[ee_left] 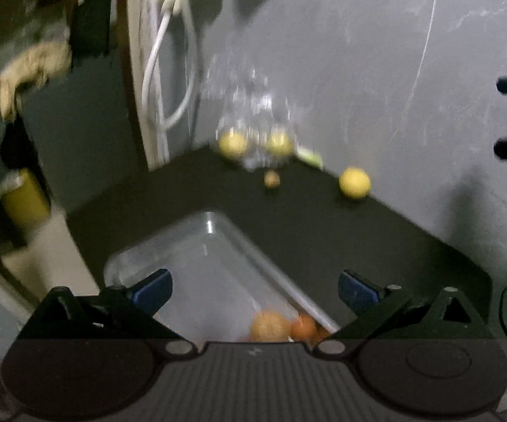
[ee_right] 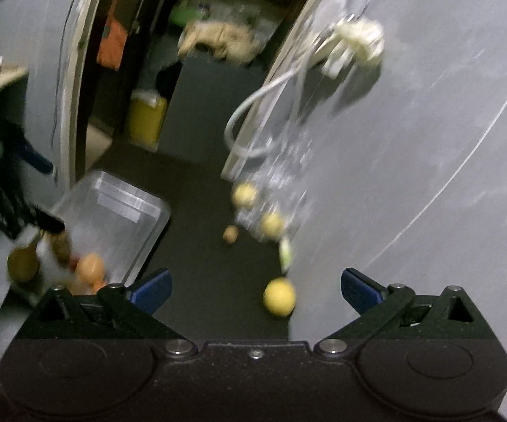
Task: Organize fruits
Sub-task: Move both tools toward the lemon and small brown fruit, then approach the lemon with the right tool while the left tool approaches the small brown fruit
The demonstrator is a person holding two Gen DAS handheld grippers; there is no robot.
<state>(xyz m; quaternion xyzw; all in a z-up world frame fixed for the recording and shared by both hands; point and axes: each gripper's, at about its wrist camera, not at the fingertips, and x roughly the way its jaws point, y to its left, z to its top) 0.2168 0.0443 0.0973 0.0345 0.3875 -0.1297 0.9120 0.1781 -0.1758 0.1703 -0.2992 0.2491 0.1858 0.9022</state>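
Note:
A clear plastic box [ee_left: 183, 256] sits on the black table [ee_left: 323, 232], and my left gripper [ee_left: 255, 290] hangs open right above it. Orange fruits [ee_left: 271, 325] lie in the box's near corner. Farther back, a clear bag [ee_left: 249, 105] holds two yellow fruits [ee_left: 232, 144]. A small brown fruit [ee_left: 272, 178] and a loose yellow fruit [ee_left: 354, 182] lie on the table. In the right wrist view, my right gripper [ee_right: 257, 290] is open with nothing held. The loose yellow fruit [ee_right: 279, 297] lies just ahead between its fingers. The box [ee_right: 112, 207] is at the left.
A grey wall [ee_left: 358, 52] runs along the table's far side, with white cables [ee_left: 155, 70] hanging by a door frame. A green scrap [ee_left: 311, 156] lies beside the bag. A yellow bin [ee_right: 146, 119] stands on the floor beyond. Both views are motion-blurred.

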